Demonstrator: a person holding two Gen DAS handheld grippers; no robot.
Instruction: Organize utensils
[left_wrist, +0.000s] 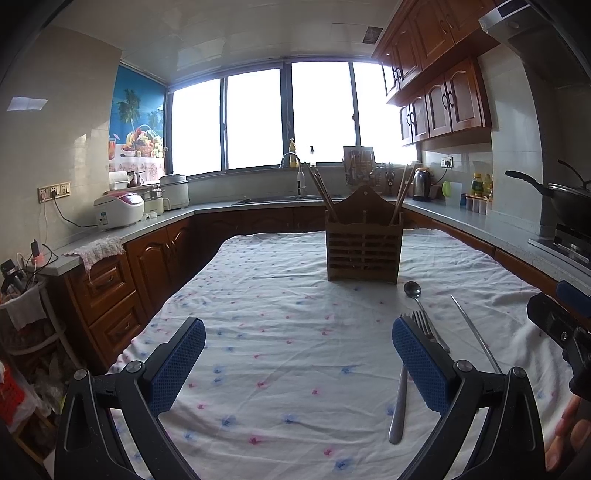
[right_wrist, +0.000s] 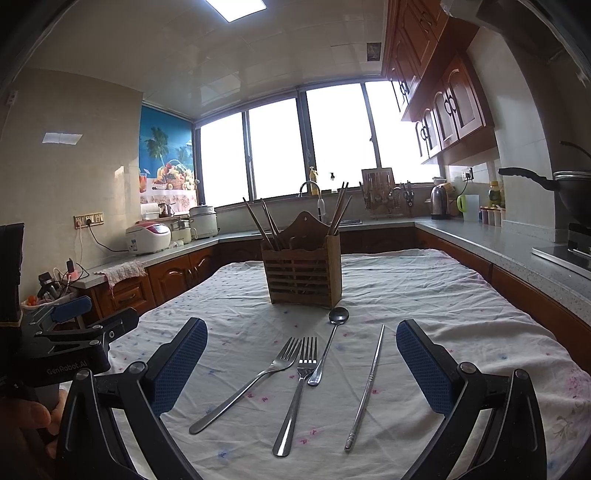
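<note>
both claws released, jaws wide, nothing between them. r gripper (right_wrist: 301, 354) hovers low over the near part of the table (right_wrist: 461, 295); l gripper (left_wrist: 298, 354) sits off to the left, over bare cloth.

utensils lie loose on the cloth, near side, in a rough fan: left fork (right_wrist: 245, 387), mid fork (right_wrist: 297, 391), spoon (right_wrist: 328, 347) w/ bowl pointing far, and a thin metal stick (right_wrist: 365, 387) on the right, maybe a chopstick or knife, can't tell. wooden holder (right_wrist: 301, 277) stands upright further back at table centre, chopsticks (right_wrist: 267, 223) already leaning in its left & right slots. spoon bowl just in front of the holder base.

step, as i judge it: pick-up stage, w/ 4 pieces left outside the holder. r gripper is lined up best, the forks & spoon lying between its jaws in view. next calls for dropping onto one handle, pinching it flat off the cloth, tipping it upright & lowering into a free slot. thin flat metal on soft cloth = slip risk, grip mid-handle.
</note>
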